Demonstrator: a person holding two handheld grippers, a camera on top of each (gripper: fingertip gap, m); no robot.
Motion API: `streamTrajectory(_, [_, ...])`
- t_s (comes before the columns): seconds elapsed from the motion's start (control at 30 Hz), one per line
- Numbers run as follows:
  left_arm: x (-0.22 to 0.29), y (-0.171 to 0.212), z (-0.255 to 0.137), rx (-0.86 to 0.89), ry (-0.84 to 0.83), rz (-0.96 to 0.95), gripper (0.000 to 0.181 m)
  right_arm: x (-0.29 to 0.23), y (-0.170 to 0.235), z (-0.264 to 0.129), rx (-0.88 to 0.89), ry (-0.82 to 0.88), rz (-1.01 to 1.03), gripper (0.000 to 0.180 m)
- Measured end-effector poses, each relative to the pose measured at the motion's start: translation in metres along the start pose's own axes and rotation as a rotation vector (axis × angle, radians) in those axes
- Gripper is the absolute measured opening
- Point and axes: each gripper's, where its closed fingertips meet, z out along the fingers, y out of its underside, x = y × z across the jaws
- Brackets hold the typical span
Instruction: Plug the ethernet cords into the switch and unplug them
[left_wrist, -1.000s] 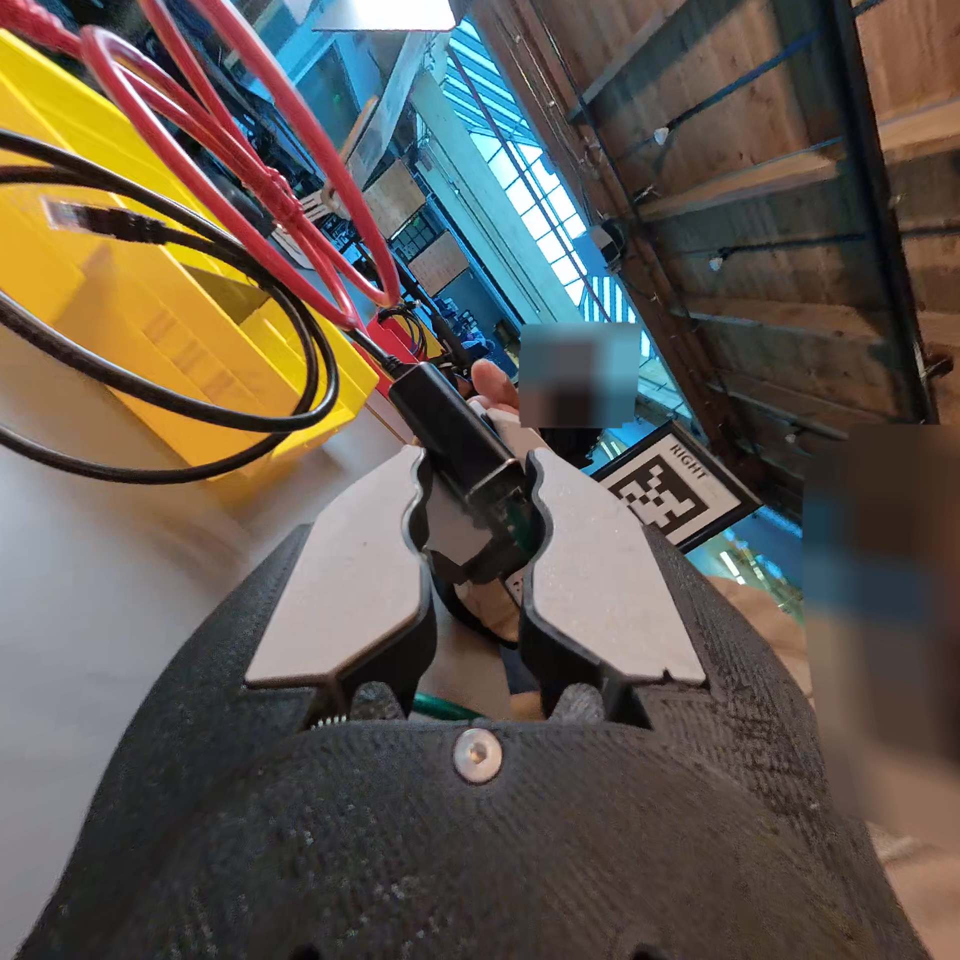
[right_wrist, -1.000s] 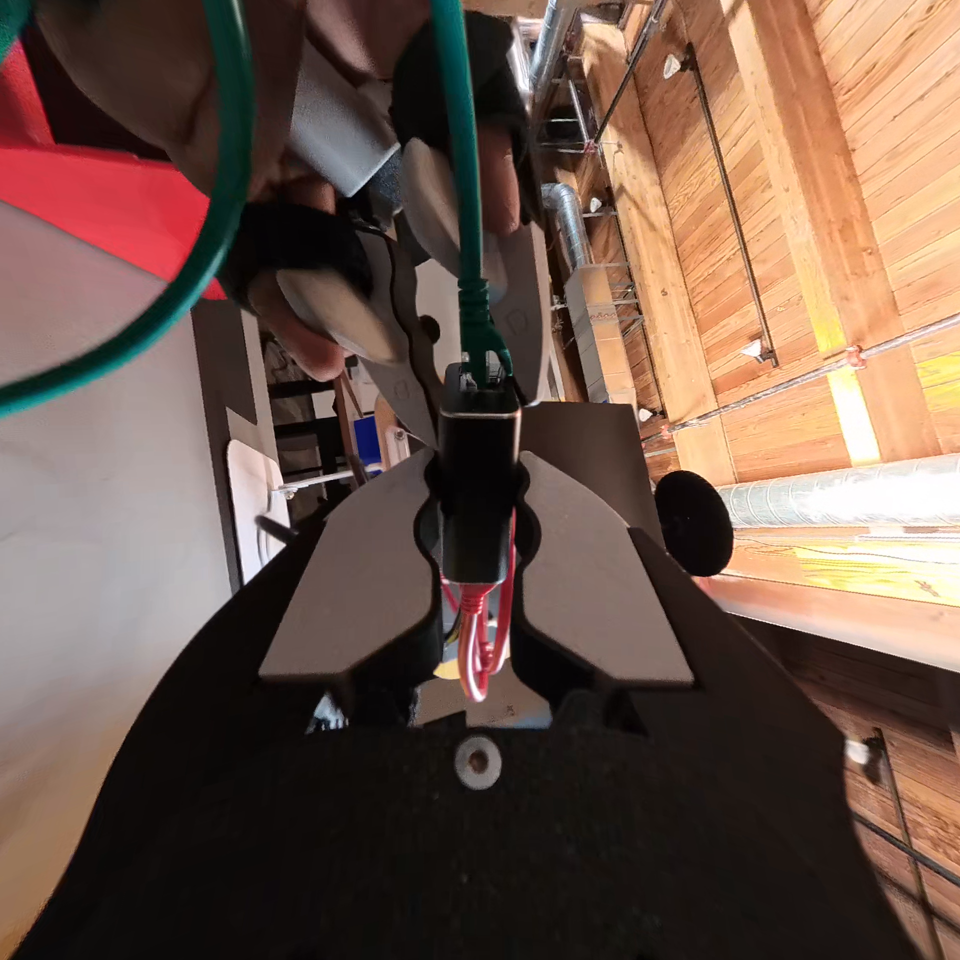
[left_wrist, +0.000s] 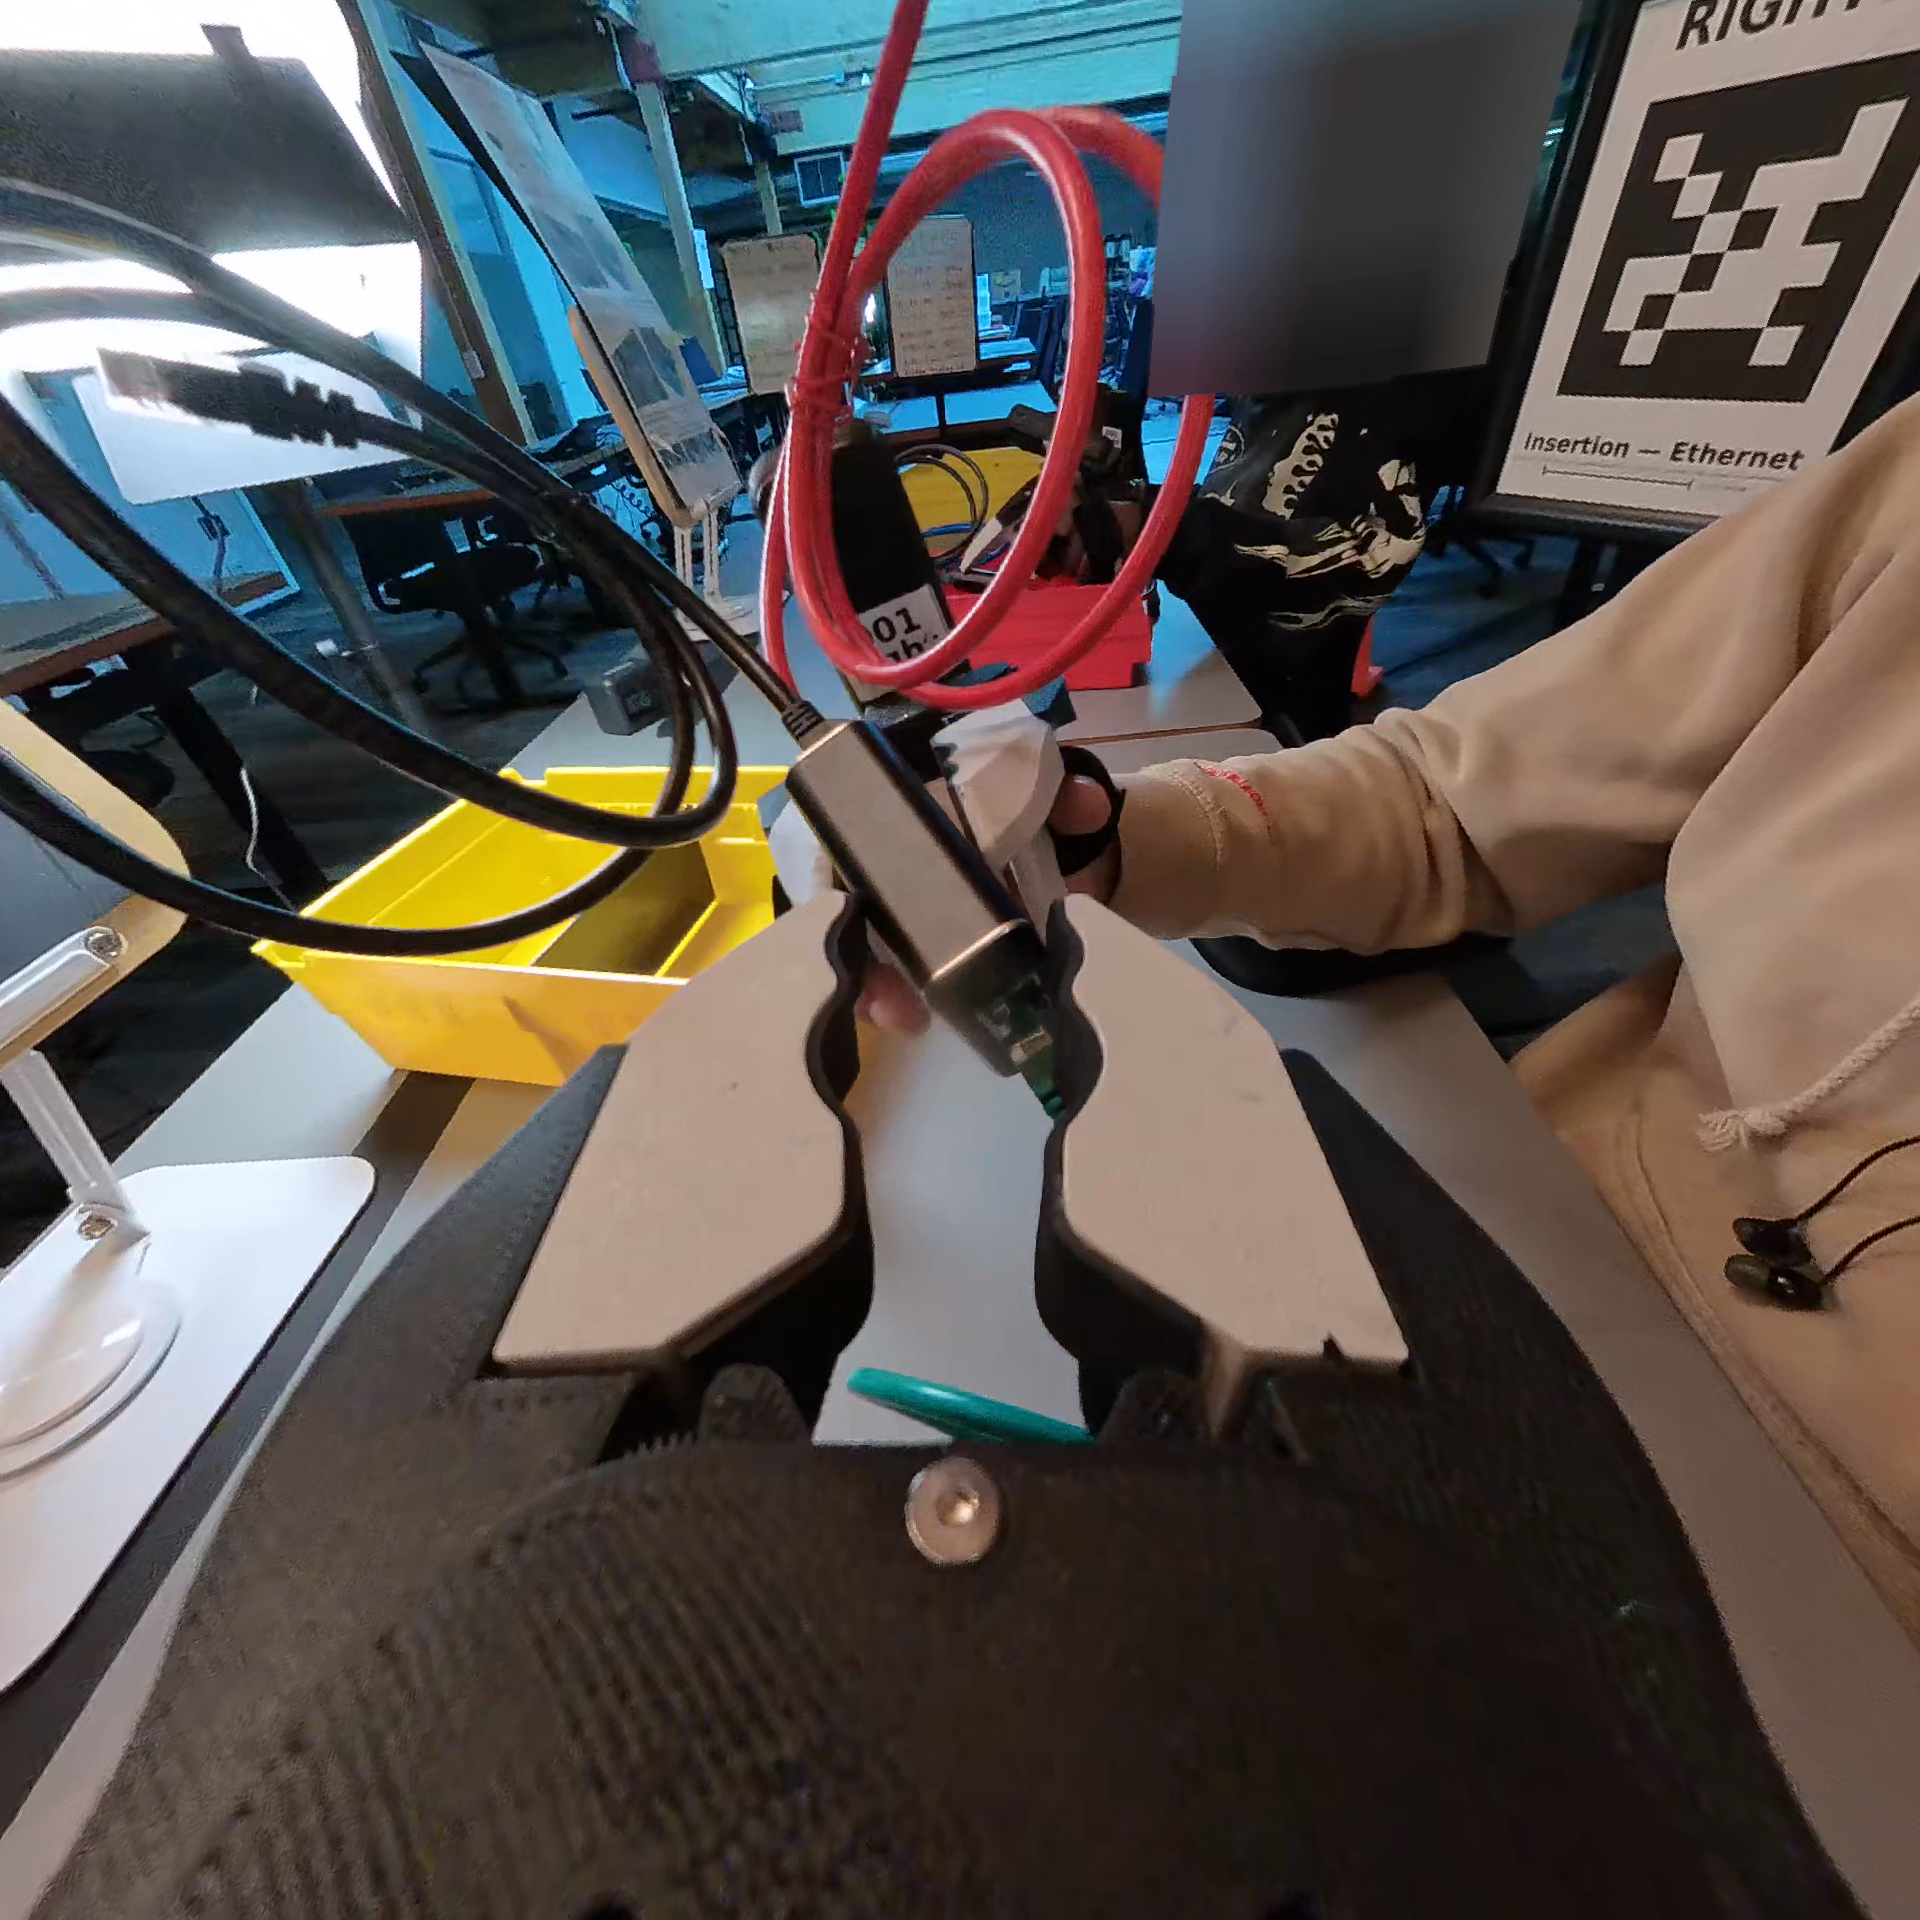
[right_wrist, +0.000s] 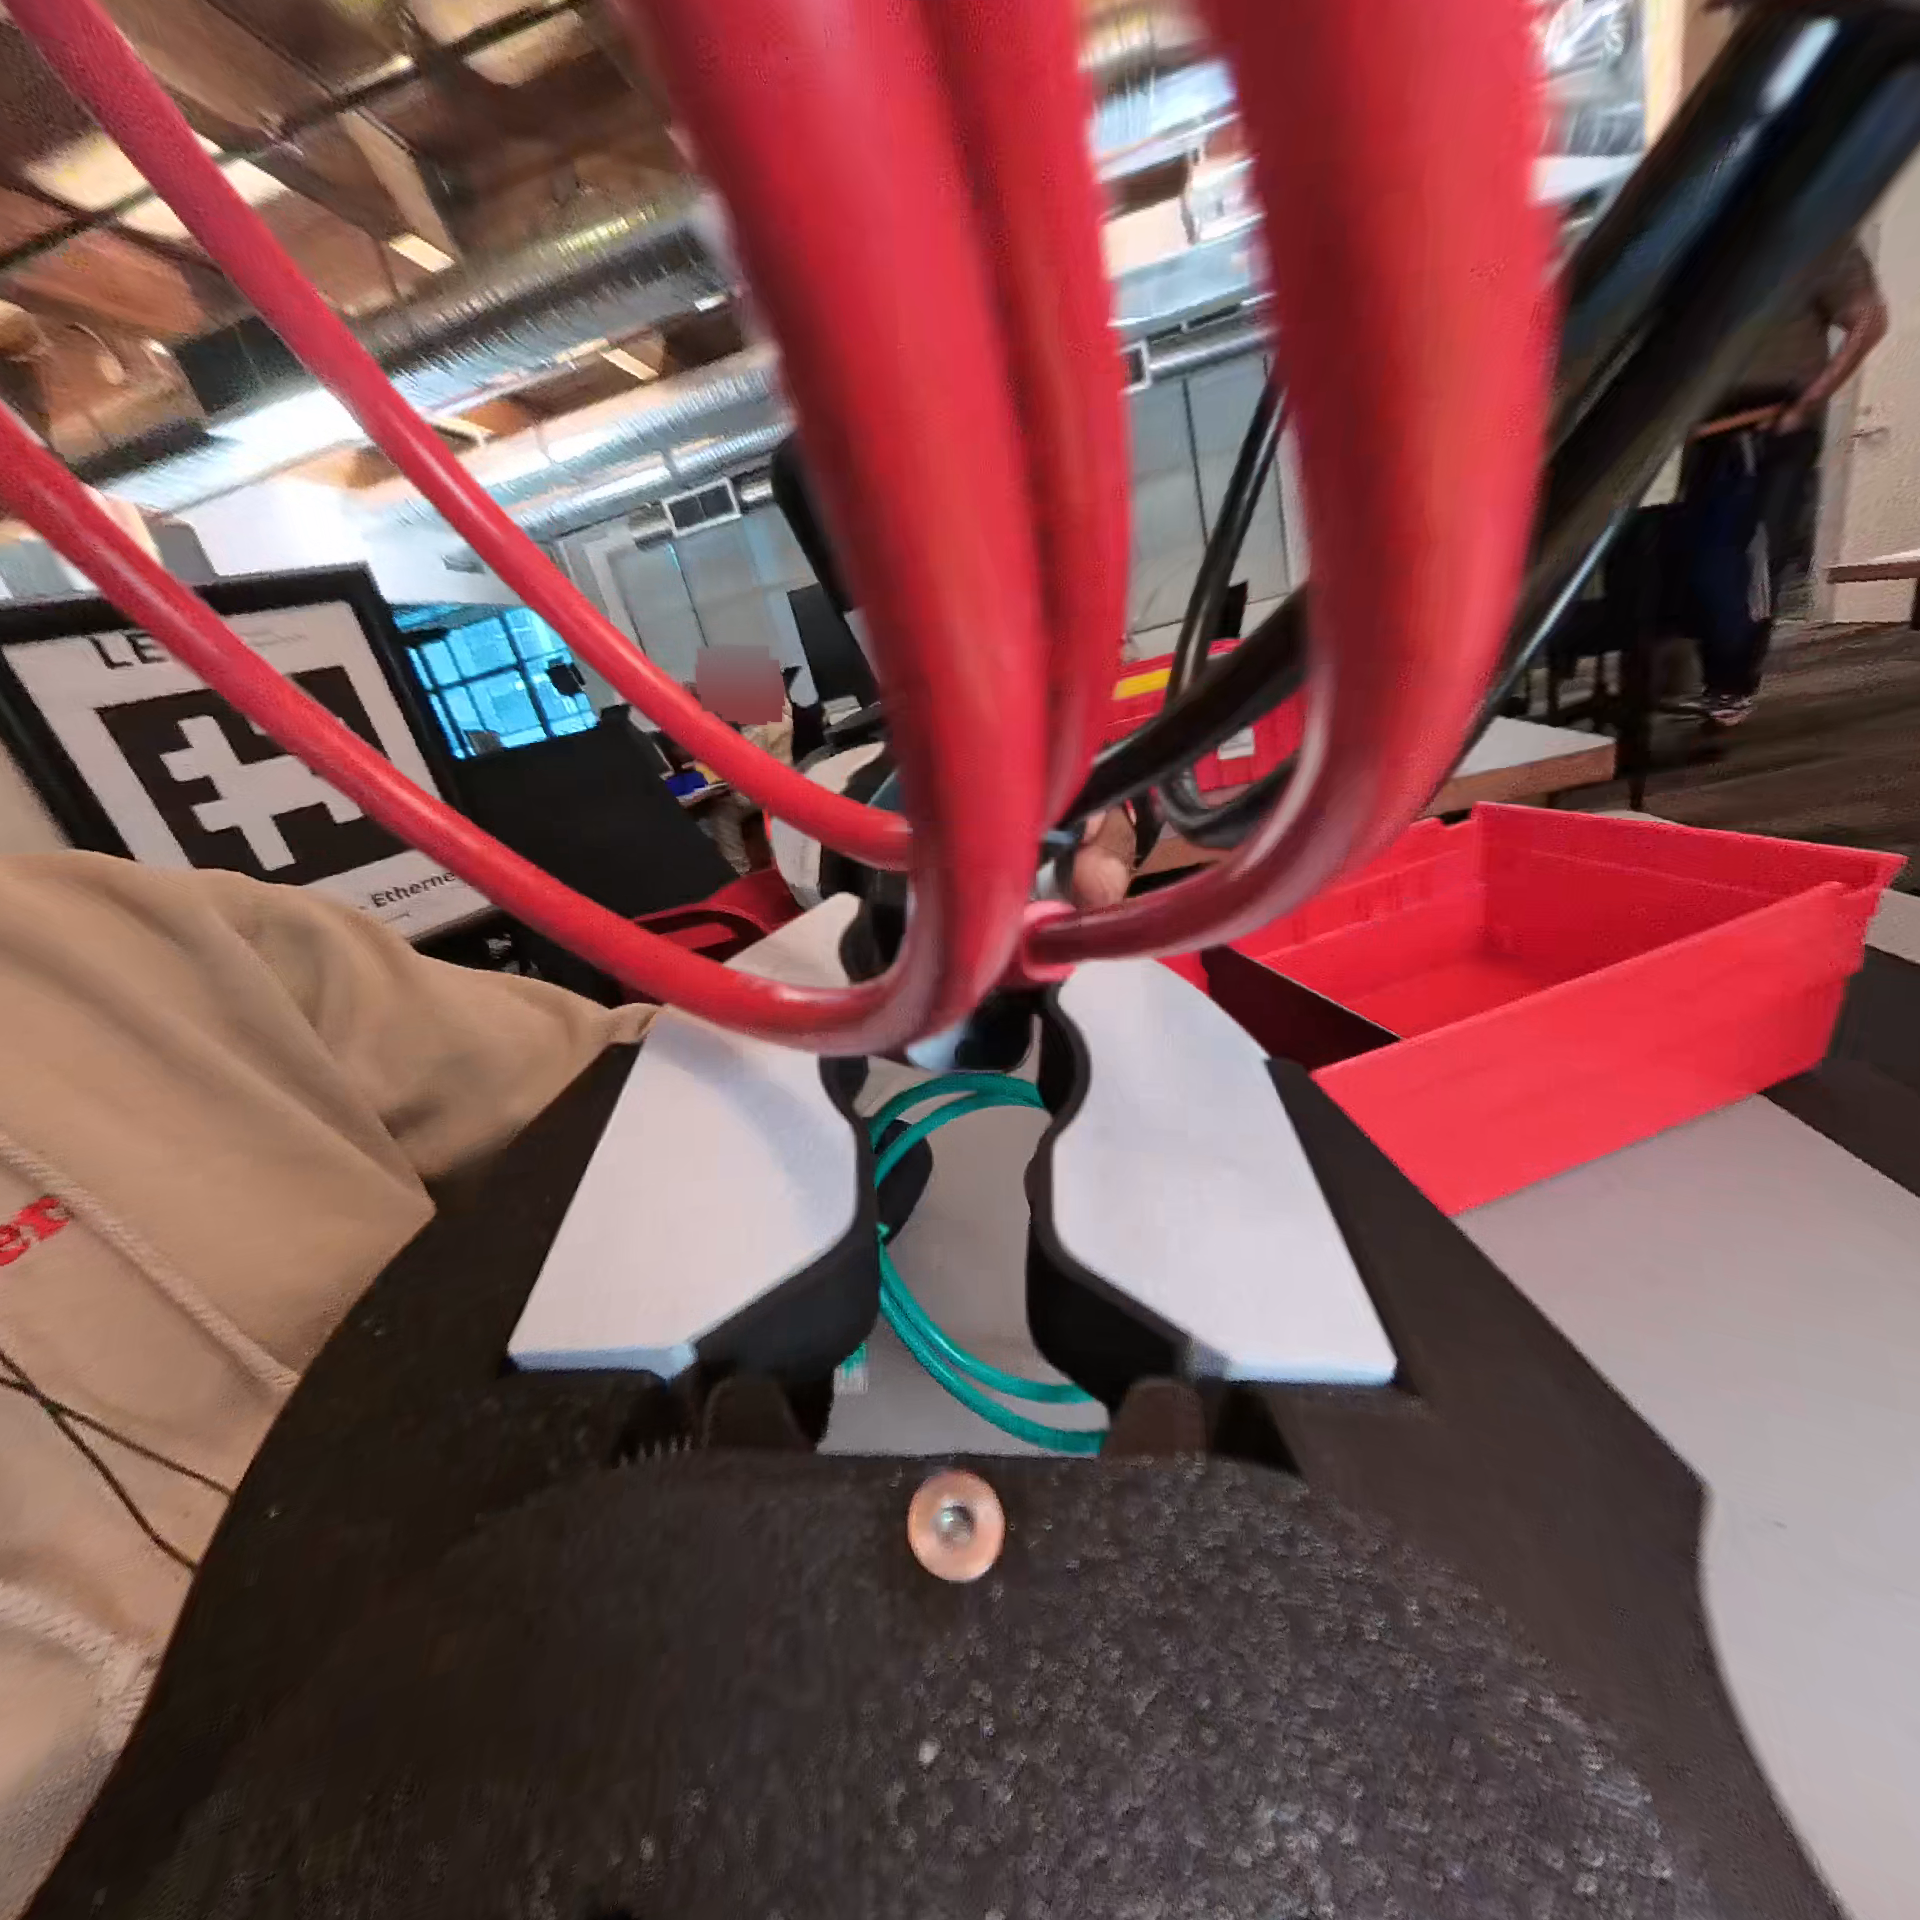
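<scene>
Grey adapter box (left_wrist: 914, 894) sits tilted between the tips of my left gripper (left_wrist: 951, 1029), and I see both fingers spread apart with table showing between them. The box touches the right finger's tip; on the left a bare fingertip shows beside it, so I cannot tell whether my gripper carries it or the hand (left_wrist: 1049, 821) behind does. A black cord (left_wrist: 436, 561) runs from the box's far end and loops out to the left, above the yellow bin (left_wrist: 540, 935). At the box's near end a green plug (left_wrist: 1044, 1086) sits in the port, and a green cord (left_wrist: 956, 1413) lies on the table (left_wrist: 935, 1247) between the finger bases.

Beyond the box the red cord (left_wrist: 1081, 416) hangs in a coil, bundled beside a black adapter (left_wrist: 883, 551) with a white label.

From my right gripper (right_wrist: 951, 1049), the red loops (right_wrist: 935, 520) hang right in front of the lens, blurred, and hide what lies between the fingertips. The fingers stand apart with a gap, but I cannot tell if they pinch anything. Green cord (right_wrist: 956, 1361) lies coiled on the table below. A red bin (right_wrist: 1558, 1018) sits to the right, near the gripper.
</scene>
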Motion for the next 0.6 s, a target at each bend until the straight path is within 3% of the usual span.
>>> streamTrajectory(0.17, [0.002, 0.003, 0.006, -0.028, -0.026, 0.058, 0.034, -0.004, 0.001, -0.001, 0.013, -0.023, -0.02, 0.038])
streamTrajectory(0.4, [0.006, 0.0, 0.014, -0.072, -0.101, 0.202, 0.033, -0.012, -0.006, -0.008, 0.031, -0.036, -0.13, 0.026])
streamTrajectory(0.6, [-0.011, -0.045, -0.011, 0.142, -0.263, 0.109, 0.03, -0.004, -0.039, -0.035, 0.149, 0.063, -0.226, 0.024])
